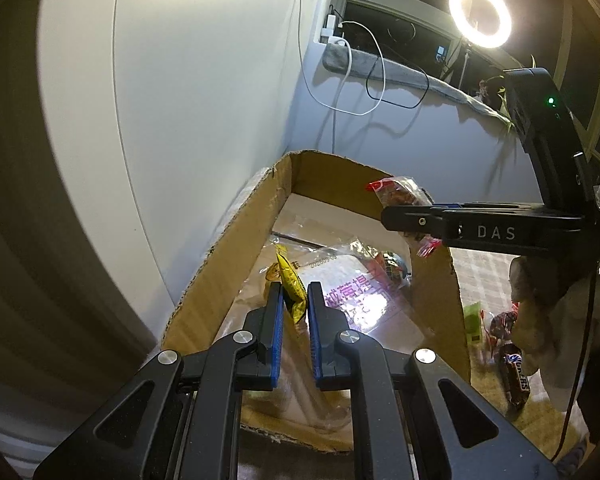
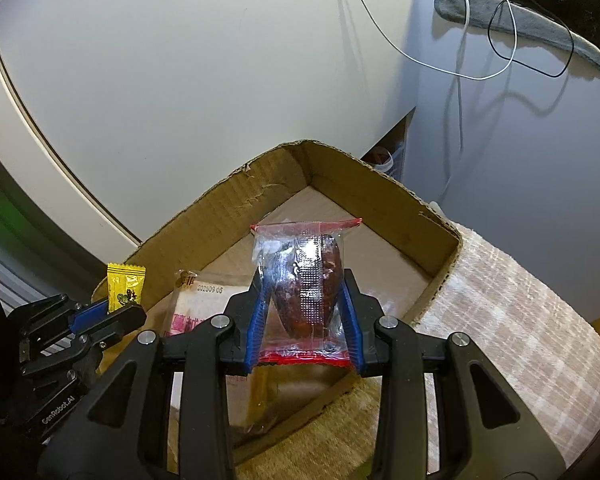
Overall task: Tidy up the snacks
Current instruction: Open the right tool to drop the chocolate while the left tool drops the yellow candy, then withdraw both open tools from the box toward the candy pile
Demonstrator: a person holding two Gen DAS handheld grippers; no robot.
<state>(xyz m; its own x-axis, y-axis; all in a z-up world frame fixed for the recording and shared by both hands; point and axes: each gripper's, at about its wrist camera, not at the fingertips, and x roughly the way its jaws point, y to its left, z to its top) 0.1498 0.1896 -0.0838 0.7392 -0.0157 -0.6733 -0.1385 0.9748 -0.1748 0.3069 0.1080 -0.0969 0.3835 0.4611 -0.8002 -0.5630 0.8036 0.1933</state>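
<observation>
- My left tongs [image 1: 294, 300] are clamped on a small yellow foil candy sachet [image 1: 290, 284]. It stands on end between the blue pads, long axis pointing up and away from me, top edge poking out past the tips.
- My right tongs [image 2: 304, 312] are closed on a clear plastic packet with red sealed edges and a dark dried fruit inside [image 2: 304, 280]. It sits upright too, one red seam far and high, the other near me at the base of the tongs.
- The thing that matters for what's next: the open brown cardboard box [image 1: 236, 240] lies straight ahead and below both tongs. Both snacks look to be hanging over its inside, not touching the floor of it, though I can't judge the height well.
- Already lying flat in the box is a clear-wrapped packet with pink print [image 1: 348, 292], right under my left tongs.
- The left tongs are over the near left part of the box; the right tongs come in from the right wall, further along.
- So it's basically a downward drop for both, I reckon. The left one looks nearer to letting go.
- Off to the right, outside the box, a brown Snickers bar [image 1: 514, 376] and other wrappers lie on a checked beige cloth [image 2: 500, 300].
</observation>
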